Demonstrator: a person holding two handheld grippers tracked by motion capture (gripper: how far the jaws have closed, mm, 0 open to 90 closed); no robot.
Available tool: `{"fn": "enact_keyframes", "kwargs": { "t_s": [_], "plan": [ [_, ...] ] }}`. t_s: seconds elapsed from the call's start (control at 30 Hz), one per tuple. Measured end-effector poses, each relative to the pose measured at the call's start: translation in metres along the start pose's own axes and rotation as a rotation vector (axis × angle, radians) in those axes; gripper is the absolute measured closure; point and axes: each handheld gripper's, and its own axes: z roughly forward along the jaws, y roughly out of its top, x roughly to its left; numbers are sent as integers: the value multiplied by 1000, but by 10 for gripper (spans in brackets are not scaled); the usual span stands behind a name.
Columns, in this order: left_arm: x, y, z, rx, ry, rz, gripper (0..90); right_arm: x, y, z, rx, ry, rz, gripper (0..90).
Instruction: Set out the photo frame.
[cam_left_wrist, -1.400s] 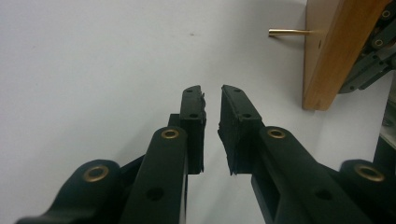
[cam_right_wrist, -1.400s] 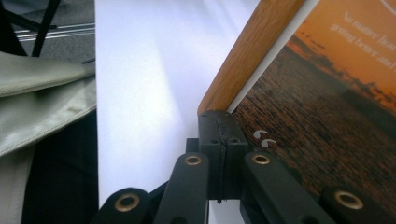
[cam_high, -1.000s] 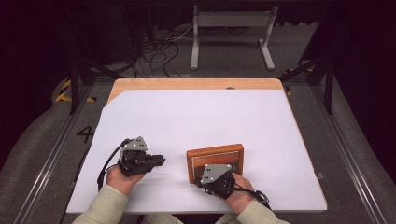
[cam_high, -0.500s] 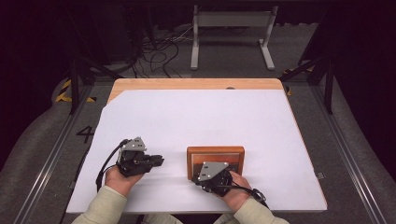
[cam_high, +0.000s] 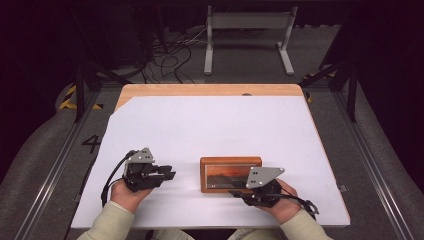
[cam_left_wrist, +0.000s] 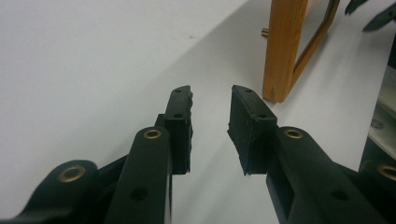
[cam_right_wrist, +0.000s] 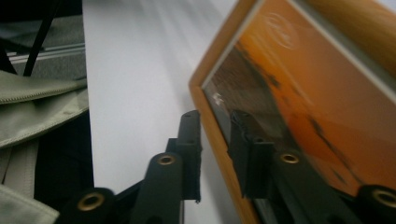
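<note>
While the wooden picture frame (cam_high: 231, 174) stands on the table (cam_high: 210, 125) near its front edge, the right gripper (cam_high: 239, 193) sits just at the frame's near right corner, jaws just opened and straddling its edge without pinching. Left of the frame, the left gripper (cam_high: 171, 175) rests apart, jaws just parted, nothing between them.

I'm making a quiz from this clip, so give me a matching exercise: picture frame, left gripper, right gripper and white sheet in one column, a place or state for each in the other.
Things:
1. picture frame
2. left gripper
3. right gripper
4. white sheet

Places or states:
A. covers most of the wooden table
B. jaws apart, nothing between them, left of the frame
C. stands on the sheet, showing an orange scene
D. jaws straddling the frame's near edge

Pairs: 1-C, 2-B, 3-D, 4-A
</note>
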Motion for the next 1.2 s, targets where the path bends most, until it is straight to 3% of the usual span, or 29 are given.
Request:
{"fn": "enact_keyframes", "kwargs": {
  "t_s": [0.37,0.5,0.57,0.6,0.77,1.0,1.1,1.2],
  "plan": [
    [3,-4,-7,-22,15,-18,651,-21,-23,-53,-65,-109,109,611],
    [5,-5,-8,-29,29,-31,622,-27,-28,-66,-79,-135,127,602],
    [8,-5,-10,-30,45,-15,614,-30,-32,-73,-84,-155,140,596],
    [8,-6,-10,-38,38,-38,611,-33,-35,-76,-89,-166,149,589],
    [18,-10,-16,-55,63,-52,587,-50,-49,-90,-116,-230,208,500],
    [27,-14,-17,-66,97,-57,528,-78,-71,-92,-119,-307,269,285],
    [28,-15,-16,-64,93,-74,512,-90,-78,-89,-112,-341,281,233],
    [32,-16,-13,-65,102,-64,508,-102,-87,-85,-102,-377,297,215]
  ]
}}
